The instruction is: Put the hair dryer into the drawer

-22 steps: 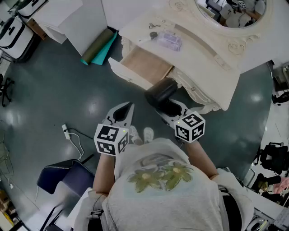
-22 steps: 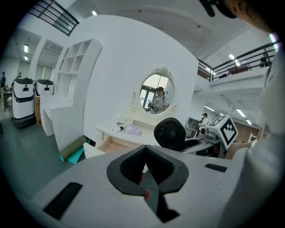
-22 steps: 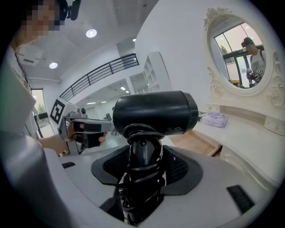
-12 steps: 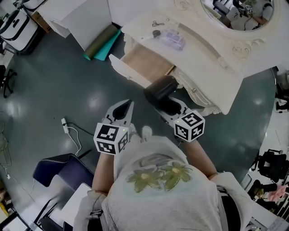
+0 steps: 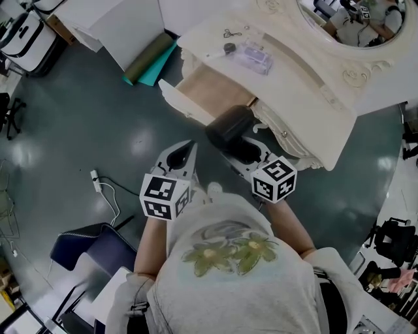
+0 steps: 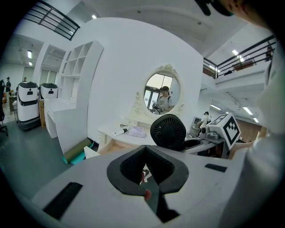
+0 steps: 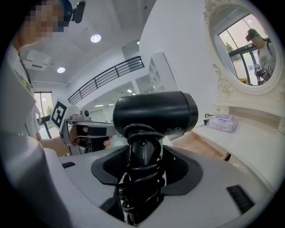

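Observation:
A black hair dryer [image 5: 228,129] with its cord wound round the handle is held just in front of the open drawer [image 5: 183,108] of a cream dressing table [image 5: 307,78]. My right gripper [image 5: 251,156] is shut on the handle. In the right gripper view the dryer's barrel [image 7: 156,113] lies crosswise above the right gripper [image 7: 142,165], with the drawer [image 7: 200,144] beyond it at the right. My left gripper [image 5: 185,151] hangs shut and empty to the dryer's left. The left gripper view shows the left gripper [image 6: 144,176] and the dryer's rear grille [image 6: 168,132].
On the tabletop lie a clear pouch [image 5: 251,59] and small scissors [image 5: 230,32], under an oval mirror [image 5: 353,19]. A rolled green mat [image 5: 145,62] lies left of the drawer. A power strip with cable [image 5: 96,189] and a dark blue chair [image 5: 98,251] stand on the floor.
The right gripper with the hair dryer has edged slightly toward the drawer. The left gripper has shifted a little to the right. Both stay shut.

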A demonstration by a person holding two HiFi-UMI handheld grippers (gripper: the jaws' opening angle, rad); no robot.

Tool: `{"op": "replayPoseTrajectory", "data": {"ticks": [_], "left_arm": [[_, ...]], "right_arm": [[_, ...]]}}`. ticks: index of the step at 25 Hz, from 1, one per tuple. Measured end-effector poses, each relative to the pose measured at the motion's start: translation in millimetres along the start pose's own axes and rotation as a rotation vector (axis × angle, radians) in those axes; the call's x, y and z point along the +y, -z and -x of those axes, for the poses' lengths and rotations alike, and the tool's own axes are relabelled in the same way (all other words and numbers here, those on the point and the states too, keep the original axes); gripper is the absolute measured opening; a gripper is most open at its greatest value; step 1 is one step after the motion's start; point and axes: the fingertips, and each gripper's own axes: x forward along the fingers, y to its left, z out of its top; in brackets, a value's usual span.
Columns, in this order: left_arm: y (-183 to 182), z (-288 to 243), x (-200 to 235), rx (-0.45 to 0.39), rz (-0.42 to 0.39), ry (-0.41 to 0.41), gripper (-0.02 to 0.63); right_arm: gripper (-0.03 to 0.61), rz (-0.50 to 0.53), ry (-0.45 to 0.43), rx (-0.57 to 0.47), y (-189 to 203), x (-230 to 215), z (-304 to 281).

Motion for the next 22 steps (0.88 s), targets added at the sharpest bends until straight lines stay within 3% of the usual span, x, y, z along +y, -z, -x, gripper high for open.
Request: {"op": "replayPoseTrajectory", "data": {"ticks": [12,22], "left_arm": [[-27.2,-41.7,71.4,0.043,-0.038,0.073,0.011],[-40.8,-62.6,122.4,0.067,-0.036,0.122,0.011]], "right_arm": [[0.219,0.001,0.087,-0.002,-40.0,-36.5,-58.0],[0.219,-0.023,0.151,0.026,-48.8,-59.5,-103.7]]}}
